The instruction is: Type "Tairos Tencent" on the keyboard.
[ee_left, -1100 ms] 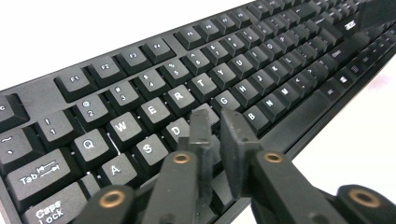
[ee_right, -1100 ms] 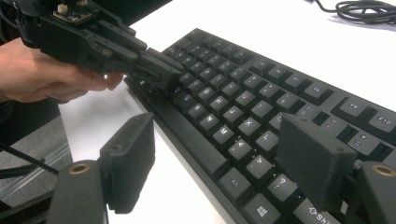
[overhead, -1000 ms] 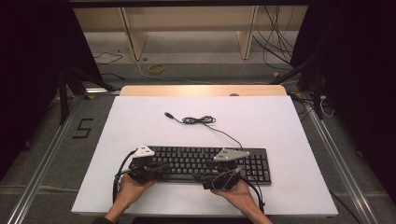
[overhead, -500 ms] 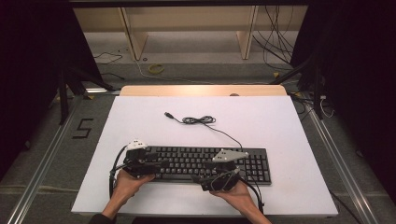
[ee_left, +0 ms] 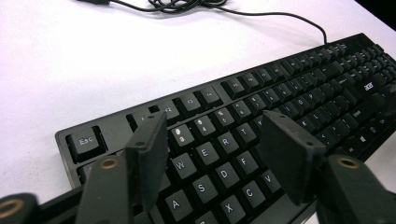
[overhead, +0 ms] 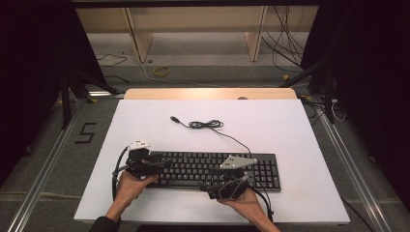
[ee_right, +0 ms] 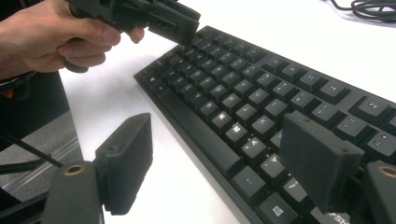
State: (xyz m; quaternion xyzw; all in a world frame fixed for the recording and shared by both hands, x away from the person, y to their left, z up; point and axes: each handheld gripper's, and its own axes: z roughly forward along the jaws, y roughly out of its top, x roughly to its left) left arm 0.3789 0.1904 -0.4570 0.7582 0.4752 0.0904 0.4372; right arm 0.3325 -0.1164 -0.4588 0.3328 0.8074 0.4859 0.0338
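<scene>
A black keyboard (overhead: pixel 212 169) lies near the table's front edge, and its cable (overhead: pixel 205 124) runs back to a loose coil behind it. My left gripper (overhead: pixel 162 164) hovers open over the keyboard's left end. In the left gripper view the gripper (ee_left: pixel 215 135) straddles the W, E and R keys of the keyboard (ee_left: pixel 280 93) without touching them. My right gripper (overhead: pixel 207 185) is open at the keyboard's front edge. In its own view the gripper (ee_right: pixel 217 135) has one jaw over the table and the other over the bottom key rows of the keyboard (ee_right: pixel 243 93).
The white table (overhead: pixel 290 125) has bare room behind and beside the keyboard. The left hand and its gripper (ee_right: pixel 154 16) appear at the top left of the right gripper view. Shelving and loose cables lie on the floor beyond the table's far edge.
My left gripper has shifted slightly left and away from the person, toward the keyboard's left end. The right gripper has barely moved.
</scene>
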